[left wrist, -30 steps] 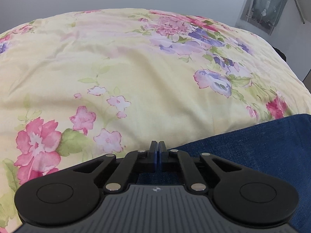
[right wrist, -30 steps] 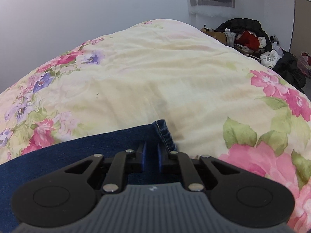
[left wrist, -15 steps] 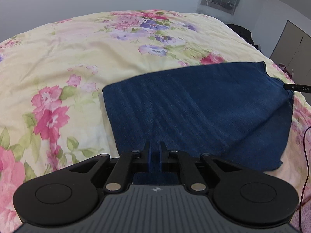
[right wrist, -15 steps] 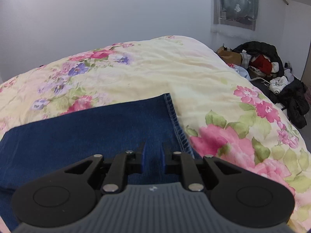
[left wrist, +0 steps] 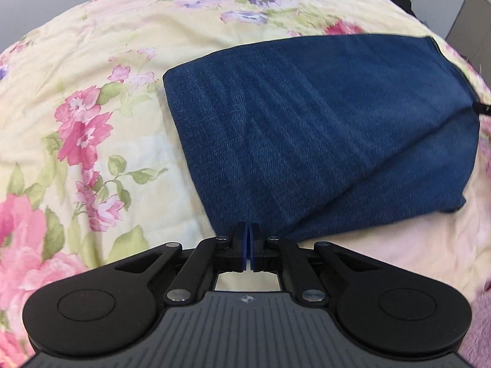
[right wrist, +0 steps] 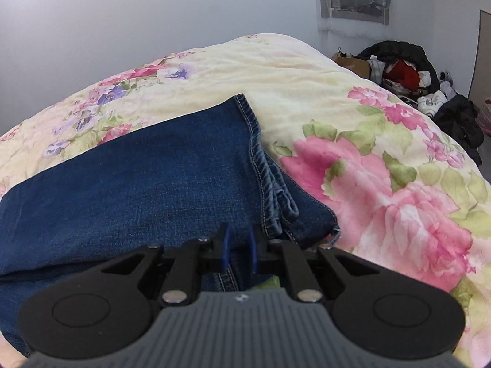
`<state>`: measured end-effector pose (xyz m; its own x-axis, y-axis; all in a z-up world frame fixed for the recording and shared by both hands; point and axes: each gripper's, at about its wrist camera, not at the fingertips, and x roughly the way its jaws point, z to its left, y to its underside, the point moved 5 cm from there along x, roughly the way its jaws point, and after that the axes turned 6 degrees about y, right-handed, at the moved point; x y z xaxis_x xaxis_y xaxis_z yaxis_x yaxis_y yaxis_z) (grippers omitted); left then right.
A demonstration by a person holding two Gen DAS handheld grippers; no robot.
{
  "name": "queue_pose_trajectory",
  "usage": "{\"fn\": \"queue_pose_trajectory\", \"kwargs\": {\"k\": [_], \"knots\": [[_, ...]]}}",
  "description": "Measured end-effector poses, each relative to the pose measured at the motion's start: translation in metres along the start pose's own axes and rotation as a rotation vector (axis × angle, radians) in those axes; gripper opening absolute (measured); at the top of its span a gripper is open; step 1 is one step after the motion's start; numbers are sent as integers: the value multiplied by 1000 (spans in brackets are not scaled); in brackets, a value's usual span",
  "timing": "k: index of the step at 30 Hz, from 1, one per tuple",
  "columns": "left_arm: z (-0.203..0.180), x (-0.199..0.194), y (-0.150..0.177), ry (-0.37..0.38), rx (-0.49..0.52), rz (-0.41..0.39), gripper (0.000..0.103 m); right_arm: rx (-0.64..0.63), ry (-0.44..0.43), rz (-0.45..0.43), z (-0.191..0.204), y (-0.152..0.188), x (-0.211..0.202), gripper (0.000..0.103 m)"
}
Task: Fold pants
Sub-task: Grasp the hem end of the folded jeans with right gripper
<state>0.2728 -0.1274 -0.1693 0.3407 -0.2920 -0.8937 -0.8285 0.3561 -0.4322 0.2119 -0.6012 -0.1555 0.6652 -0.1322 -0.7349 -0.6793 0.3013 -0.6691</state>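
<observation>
Jeans [left wrist: 322, 128] folded flat on bed [left wrist: 92, 61]. Left gripper [left wrist: 247, 239] jaws together, empty. Right gripper [right wrist: 239, 245] jaws closing, nothing clamped, hems [right wrist: 270, 181] just ahead.

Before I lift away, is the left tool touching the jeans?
Cannot tell. In the left wrist view the shut left tool overlaps the near edge of the jeans, but no denim shows clamped in it; it may hover above.

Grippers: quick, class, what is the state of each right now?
Left gripper: shut; grip on folded blue denim pants unclear.
Right gripper: slightly open, closing, pants beneath, unpinched.
</observation>
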Motion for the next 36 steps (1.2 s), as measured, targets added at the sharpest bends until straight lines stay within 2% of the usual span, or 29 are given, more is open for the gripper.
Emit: {"fn": "queue_pose_trajectory", "kwargs": {"k": [1,4,6,8,9,11,15,17,21,23,26,31,34,36], "knots": [[-1,-4,0,-5,9,-5,5,18,-5,0,-2,1,-6,15],[-3,-17,-5,20,-8,-52,6,123,-29,-25,-16,5,-24,50],[-6,-21,-11,41,-27,-82,6,266,-86,-15,-31,8,-28,55],[-14,-19,-21,50,-30,-107,6,439,-147,11,-46,12,-22,69],[-18,-17,-25,59,-31,-118,6,516,-171,23,-53,14,-16,70],[-27,-13,-38,89,-40,-144,6,650,-207,57,-64,18,1,70],[-45,-1,-64,128,-42,-181,6,788,-246,51,-73,21,27,68],[-53,8,-78,136,-29,-183,6,813,-243,53,-72,23,39,60],[-71,25,-107,157,-15,-205,6,803,-243,26,-65,23,51,48],[-80,35,-122,169,-5,-220,6,809,-253,10,-66,21,47,33],[-96,52,-147,181,39,-234,6,765,-294,-36,-67,9,31,23],[-117,90,-189,174,63,-253,6,684,-323,-59,-62,-8,17,21],[-123,115,-203,113,75,-241,7,661,-323,-49,-61,-11,16,21],[-126,127,-207,109,76,-238,7,647,-334,-50,-61,-13,13,21]]}}
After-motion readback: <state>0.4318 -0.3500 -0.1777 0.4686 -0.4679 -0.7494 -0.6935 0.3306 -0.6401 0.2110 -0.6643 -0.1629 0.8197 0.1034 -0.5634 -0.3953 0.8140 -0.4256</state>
